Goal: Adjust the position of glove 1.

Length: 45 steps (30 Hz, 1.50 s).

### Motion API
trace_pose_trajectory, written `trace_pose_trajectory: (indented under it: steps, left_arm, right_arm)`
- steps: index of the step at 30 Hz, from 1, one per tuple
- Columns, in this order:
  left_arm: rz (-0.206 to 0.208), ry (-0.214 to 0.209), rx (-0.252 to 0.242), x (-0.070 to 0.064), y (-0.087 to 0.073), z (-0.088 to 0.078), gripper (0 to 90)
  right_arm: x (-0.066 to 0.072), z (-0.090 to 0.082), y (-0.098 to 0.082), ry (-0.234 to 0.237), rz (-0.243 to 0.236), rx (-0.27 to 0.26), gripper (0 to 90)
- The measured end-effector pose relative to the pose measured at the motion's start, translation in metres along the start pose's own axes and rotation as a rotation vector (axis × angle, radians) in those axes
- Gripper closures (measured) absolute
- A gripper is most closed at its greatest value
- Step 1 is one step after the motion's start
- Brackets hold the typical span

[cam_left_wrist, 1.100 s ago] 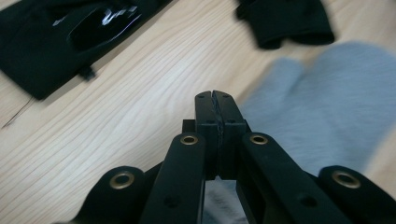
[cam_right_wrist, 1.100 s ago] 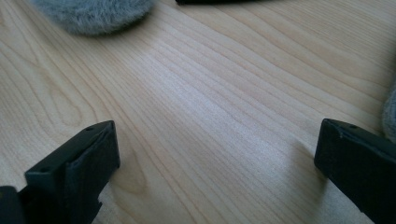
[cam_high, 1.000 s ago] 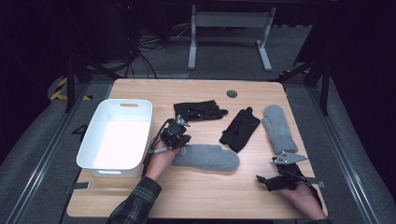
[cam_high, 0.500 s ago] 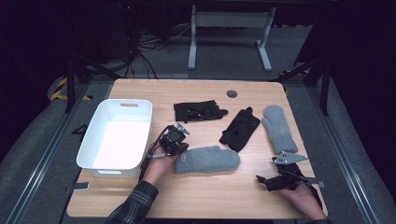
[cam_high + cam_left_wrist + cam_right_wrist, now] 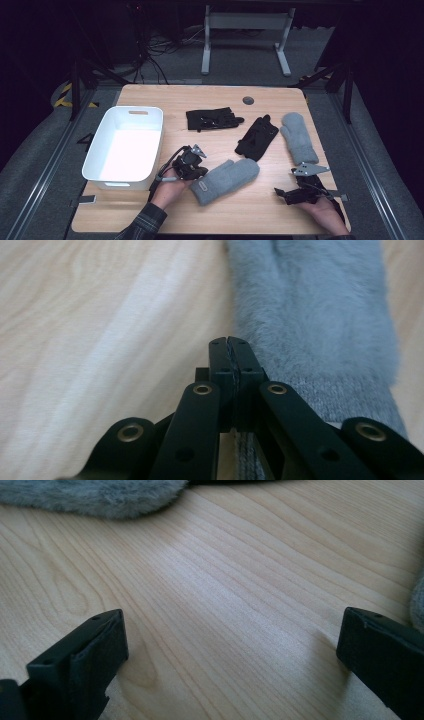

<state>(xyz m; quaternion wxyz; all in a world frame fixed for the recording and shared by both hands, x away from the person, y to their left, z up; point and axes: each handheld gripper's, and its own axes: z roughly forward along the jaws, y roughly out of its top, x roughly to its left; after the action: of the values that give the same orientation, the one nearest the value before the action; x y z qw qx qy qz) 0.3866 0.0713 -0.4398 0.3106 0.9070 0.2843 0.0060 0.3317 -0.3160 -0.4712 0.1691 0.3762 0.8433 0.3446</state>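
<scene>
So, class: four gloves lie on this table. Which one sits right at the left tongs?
The fluffy grey mitten lying slantwise near the table's front, cuff at the left tongs. The other grey mitten and both black gloves lie farther back.

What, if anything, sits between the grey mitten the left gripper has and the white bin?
Nothing visible. The left gripper is shut on the cuff of the grey mitten, and the white bin sits right beside it, open top up. Between them is bare table; the black gloves lie farther back, off that line.
</scene>
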Motion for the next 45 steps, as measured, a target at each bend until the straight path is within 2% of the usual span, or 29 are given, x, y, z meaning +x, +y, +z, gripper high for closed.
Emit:
trace_pose_trajectory:
  steps: [8,15,16,17,18,20,21,27,29,36,45]
  left_arm:
    - [0.039,-0.061,0.015,-0.021,-0.008,0.001,90.0]
    - [0.08,-0.117,0.021,-0.038,-0.006,0.007,90.0]
    - [0.089,-0.118,0.02,-0.04,-0.005,0.009,90.0]
    - [0.093,-0.118,0.022,-0.042,-0.005,0.01,90.0]
    - [0.101,-0.118,0.025,-0.043,-0.005,0.011,90.0]
    - [0.101,-0.124,0.028,-0.044,-0.005,0.011,90.0]
    - [0.1,-0.124,0.028,-0.044,-0.005,0.012,90.0]
    - [0.101,-0.127,0.026,-0.044,-0.006,0.011,90.0]
    - [0.102,-0.128,0.025,-0.044,-0.006,0.012,90.0]
    - [0.103,-0.134,0.032,-0.045,-0.006,0.013,90.0]
    - [0.134,-0.17,0.028,-0.053,-0.001,0.019,90.0]
  right_arm:
    - [0.0,0.0,0.0,0.0,0.0,0.0,0.5]
    - [0.001,0.0,0.0,0.0,0.0,-0.003,1.8]
    - [0.001,0.0,0.0,0.003,-0.003,-0.008,4.9]
    - [0.002,-0.001,0.001,0.011,-0.007,-0.009,11.8]
    - [0.003,-0.002,0.004,0.026,-0.016,-0.01,23.3]
    - [0.005,-0.004,0.011,0.078,-0.015,0.0,33.8]
    - [0.007,-0.003,0.014,0.084,-0.013,-0.004,38.6]
    - [0.02,0.009,0.042,0.134,-0.053,-0.008,82.2]
    - [0.025,0.014,0.049,0.143,-0.073,0.001,89.6]
    - [0.032,0.035,0.064,0.186,-0.077,0.046,90.0]
    - [0.03,0.054,0.084,0.192,-0.082,0.034,90.0]
